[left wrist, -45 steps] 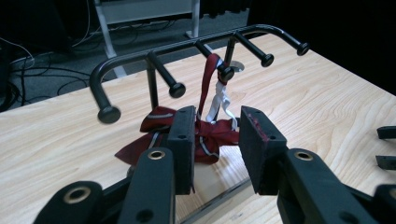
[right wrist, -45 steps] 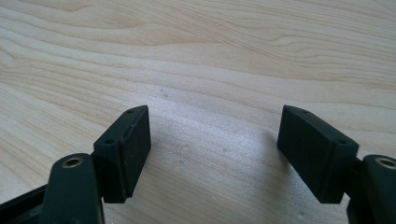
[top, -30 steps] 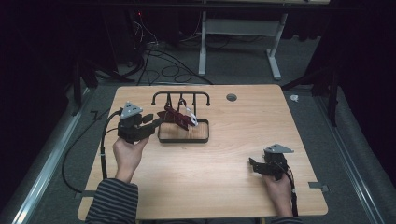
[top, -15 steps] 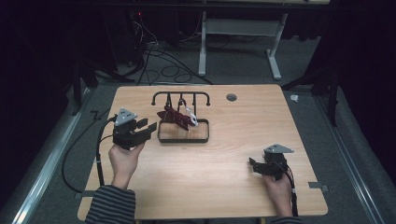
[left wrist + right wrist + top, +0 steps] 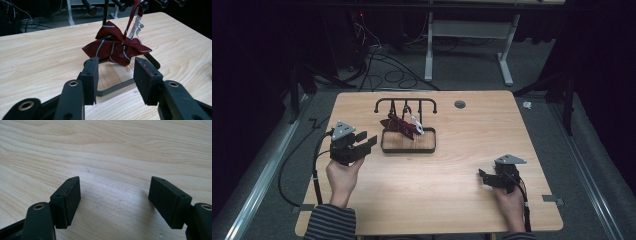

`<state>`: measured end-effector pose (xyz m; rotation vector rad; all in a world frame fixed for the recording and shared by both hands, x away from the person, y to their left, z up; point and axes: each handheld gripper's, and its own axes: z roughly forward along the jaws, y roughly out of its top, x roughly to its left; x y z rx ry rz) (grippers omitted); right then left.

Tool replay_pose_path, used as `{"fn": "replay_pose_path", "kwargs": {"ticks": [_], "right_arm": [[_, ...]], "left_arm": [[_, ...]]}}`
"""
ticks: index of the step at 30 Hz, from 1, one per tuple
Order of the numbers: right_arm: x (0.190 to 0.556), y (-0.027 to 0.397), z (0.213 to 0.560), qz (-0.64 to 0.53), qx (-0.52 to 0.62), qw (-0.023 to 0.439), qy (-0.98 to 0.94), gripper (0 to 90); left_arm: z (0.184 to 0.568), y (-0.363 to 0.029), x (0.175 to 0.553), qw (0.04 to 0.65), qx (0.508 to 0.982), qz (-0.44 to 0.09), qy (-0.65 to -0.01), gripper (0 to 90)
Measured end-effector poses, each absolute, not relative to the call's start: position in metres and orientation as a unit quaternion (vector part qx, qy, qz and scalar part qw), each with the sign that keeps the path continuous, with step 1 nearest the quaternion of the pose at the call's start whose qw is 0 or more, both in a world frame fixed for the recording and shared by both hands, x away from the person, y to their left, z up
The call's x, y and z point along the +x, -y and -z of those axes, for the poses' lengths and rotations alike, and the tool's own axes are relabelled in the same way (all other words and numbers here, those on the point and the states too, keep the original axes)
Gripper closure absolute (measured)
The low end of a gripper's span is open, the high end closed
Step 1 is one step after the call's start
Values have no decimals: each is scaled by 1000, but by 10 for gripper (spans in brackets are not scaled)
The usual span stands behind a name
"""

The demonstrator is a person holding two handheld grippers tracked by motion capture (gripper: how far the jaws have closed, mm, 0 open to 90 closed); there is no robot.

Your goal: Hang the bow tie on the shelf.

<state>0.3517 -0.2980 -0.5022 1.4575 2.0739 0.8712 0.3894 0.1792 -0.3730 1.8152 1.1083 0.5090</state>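
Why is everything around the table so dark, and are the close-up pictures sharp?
High view: light falls on the table, the room around it stays dim. Left gripper view: the bow tie is sharp, the near jaws slightly soft. Right gripper view: crisp wood grain, soft shadows.

the left gripper (image 5: 366, 143) sits at the middle left of the high view, held up by a hand (image 5: 343, 175). its jaws have just been opening, with nothing between them. the right gripper (image 5: 482, 177) sits at the lower right, jaws wide apart.
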Motion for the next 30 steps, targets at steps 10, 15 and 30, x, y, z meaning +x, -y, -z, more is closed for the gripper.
{"fn": "replay_pose_path", "kwargs": {"ticks": [10, 15, 30], "right_arm": [[352, 298, 502, -316, 529, 229, -754, 270], [352, 298, 502, -316, 529, 229, -754, 270], [352, 298, 502, -316, 529, 229, -754, 270]], "left_arm": [[382, -183, 383, 460, 734, -200, -458, 551], [384, -184, 380, 458, 734, -200, -460, 551], [395, -188, 374, 455, 729, -196, -472, 548]]}}
